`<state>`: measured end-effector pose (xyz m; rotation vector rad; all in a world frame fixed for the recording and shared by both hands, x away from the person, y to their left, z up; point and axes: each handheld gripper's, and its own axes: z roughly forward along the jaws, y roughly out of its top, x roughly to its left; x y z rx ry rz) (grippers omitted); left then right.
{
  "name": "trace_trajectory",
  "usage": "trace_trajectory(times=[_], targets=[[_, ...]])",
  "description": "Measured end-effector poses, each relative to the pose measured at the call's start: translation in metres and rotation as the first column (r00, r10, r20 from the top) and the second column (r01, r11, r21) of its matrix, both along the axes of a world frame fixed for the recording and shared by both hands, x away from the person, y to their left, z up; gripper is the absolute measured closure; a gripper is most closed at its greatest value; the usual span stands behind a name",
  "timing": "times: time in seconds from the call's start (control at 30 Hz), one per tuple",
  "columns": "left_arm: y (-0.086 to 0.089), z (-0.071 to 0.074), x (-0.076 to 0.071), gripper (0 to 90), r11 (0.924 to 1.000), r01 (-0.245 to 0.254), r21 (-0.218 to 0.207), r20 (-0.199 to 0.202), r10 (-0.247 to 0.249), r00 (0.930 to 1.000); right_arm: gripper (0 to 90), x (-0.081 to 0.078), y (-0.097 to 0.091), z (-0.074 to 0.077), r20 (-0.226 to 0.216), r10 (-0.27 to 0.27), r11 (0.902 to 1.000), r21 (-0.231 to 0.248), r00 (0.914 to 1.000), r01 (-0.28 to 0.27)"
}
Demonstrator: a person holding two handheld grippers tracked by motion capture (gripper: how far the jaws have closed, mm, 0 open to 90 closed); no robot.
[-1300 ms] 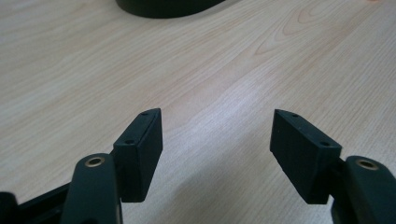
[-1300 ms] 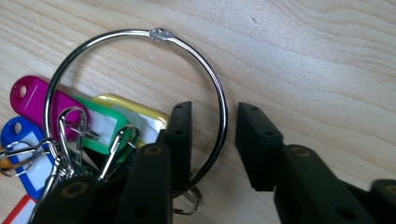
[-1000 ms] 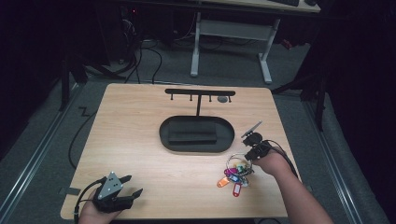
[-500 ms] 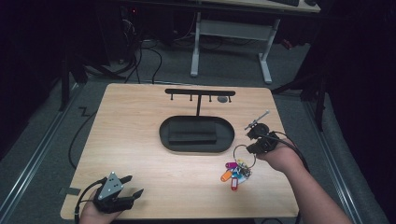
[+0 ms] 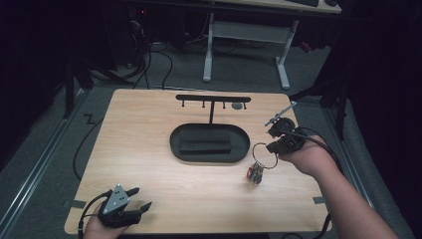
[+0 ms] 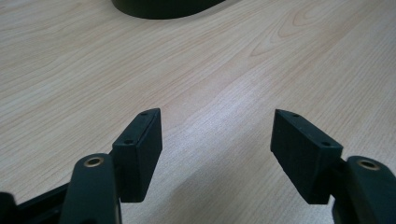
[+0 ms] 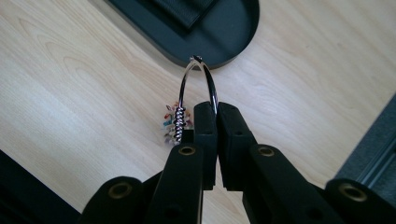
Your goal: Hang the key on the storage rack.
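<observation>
- A wooden table point(image 5: 149, 129) seen from above, with a person's hands coming in from its near edge, each holding a pair of black tongs.
- The right gripper point(image 7: 215, 109) is pressed shut on a large metal key ring point(image 7: 198, 79), pinching the thin wire of the loop.
- The ring hangs near the table's right edge, lifted off the wood, with a cluster of coloured keys point(image 5: 256, 173) dangling below it.
- My guess is that it is light, hard and slippery: thin round wire could twist or slide between flat pads, and the hanging bunch is likely to swing. The bare loop, away from the keys, looks the best place to grip.
- The left gripper point(image 6: 215, 135) rests at the near left corner, its jaws wide apart and empty.
- A black oval tray point(image 5: 209, 142) sits at the centre, just left of the ring; behind it stands a black hook rack point(image 5: 213, 98), whose crossbar and pegs could snag the keys.
</observation>
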<state>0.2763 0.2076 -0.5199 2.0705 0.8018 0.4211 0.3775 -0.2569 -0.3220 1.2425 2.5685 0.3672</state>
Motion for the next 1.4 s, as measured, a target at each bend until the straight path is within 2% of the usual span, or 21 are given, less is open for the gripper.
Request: trace_trajectory(times=[0.2, 0.37, 0.57, 0.7, 0.83, 1.17, 1.3, 1.4], targets=[[-0.002, 0.0, 0.001, 34.6, 1.0, 0.005, -0.004, 0.002, -0.005, 1.0, 87.7, 0.001, 0.001, 0.022, 0.029, -0.002, 1.0, -0.008, 0.9996, 0.003], [-0.004, -0.001, 0.001, 34.6, 0.9999, 0.012, -0.001, -0.002, -0.012, 0.9999, 87.7, 0.003, 0.003, 0.03, 0.049, 0.002, 0.9999, -0.011, 0.9988, -0.001], [-0.002, 0.0, 0.002, 34.6, 1.0, 0.009, 0.0, -0.002, -0.009, 1.0, 87.7, 0.01, 0.009, 0.029, 0.05, 0.007, 0.9996, -0.027, 0.9987, -0.005], [-0.001, 0.0, 0.002, 34.2, 0.9998, 0.011, -0.017, 0.004, -0.011, 0.9999, 87.7, 0.018, 0.012, 0.028, 0.048, 0.009, 0.9996, -0.028, 0.9988, -0.008], [-0.001, 0.0, 0.001, 34.1, 0.9998, 0.017, -0.004, 0.003, -0.017, 0.9999, 87.7, 0.026, 0.017, 0.027, 0.053, 0.003, 0.9995, -0.032, 0.9986, -0.002], [0.001, 0.0, -0.001, 33.9, 0.9999, 0.01, -0.006, 0.005, -0.01, 0.9999, 87.7, 0.044, 0.035, 0.031, 0.066, 0.037, 0.9989, -0.032, 0.9971, -0.035], [0.005, 0.0, 0.0, 33.9, 0.9996, 0.005, -0.027, -0.002, -0.006, 1.0, 87.7, 0.051, 0.04, 0.033, 0.07, 0.039, 0.9988, -0.032, 0.9968, -0.037], [0.005, 0.001, -0.001, 33.9, 0.9998, 0.001, -0.022, 0.002, -0.001, 1.0, 87.7, 0.06, 0.041, 0.033, 0.068, 0.024, 0.9992, -0.033, 0.9974, -0.022]])
